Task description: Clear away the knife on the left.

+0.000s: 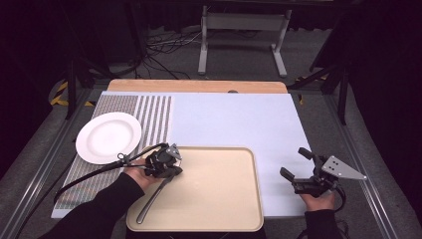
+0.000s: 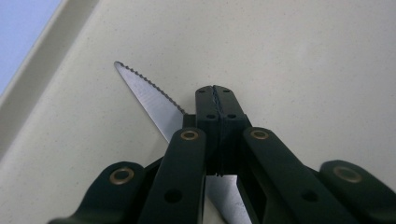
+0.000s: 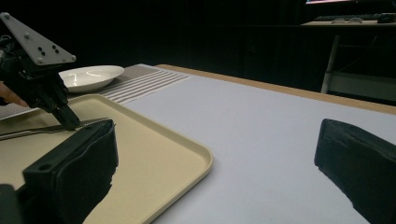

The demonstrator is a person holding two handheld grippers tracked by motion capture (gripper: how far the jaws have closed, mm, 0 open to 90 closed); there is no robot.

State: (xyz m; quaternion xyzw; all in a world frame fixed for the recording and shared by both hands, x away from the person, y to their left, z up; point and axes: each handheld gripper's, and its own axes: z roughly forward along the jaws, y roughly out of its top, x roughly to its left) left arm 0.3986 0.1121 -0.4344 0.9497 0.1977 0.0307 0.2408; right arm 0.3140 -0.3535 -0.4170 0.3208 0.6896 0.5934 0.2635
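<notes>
The bench [image 1: 234, 119] is covered by a pale blue-white sheet, with a wooden edge showing along its far side and a panel of grey stripes and fine dots [image 1: 149, 119] at its far left; beyond it the room is dark, with a grey floor, loose cables and a white metal frame [image 1: 242, 35]. A white plate [image 1: 108, 137] sits on the patterned panel, just beyond the far left corner of a beige tray [image 1: 219, 199] that lies at the near edge of the bench. On the tray lies a knife [image 1: 154, 199] with a serrated blade (the teeth show clearly in the left gripper view [image 2: 149, 95]), its handle pointing toward the person. The left tongs [image 1: 171, 169] are clenched on the knife, their jaws pressed together over the blade near the tray's left rim. The right tongs [image 1: 295, 163] are released, jaws wide apart, held above the bare sheet to the right of the tray, well apart from the knife.
</notes>
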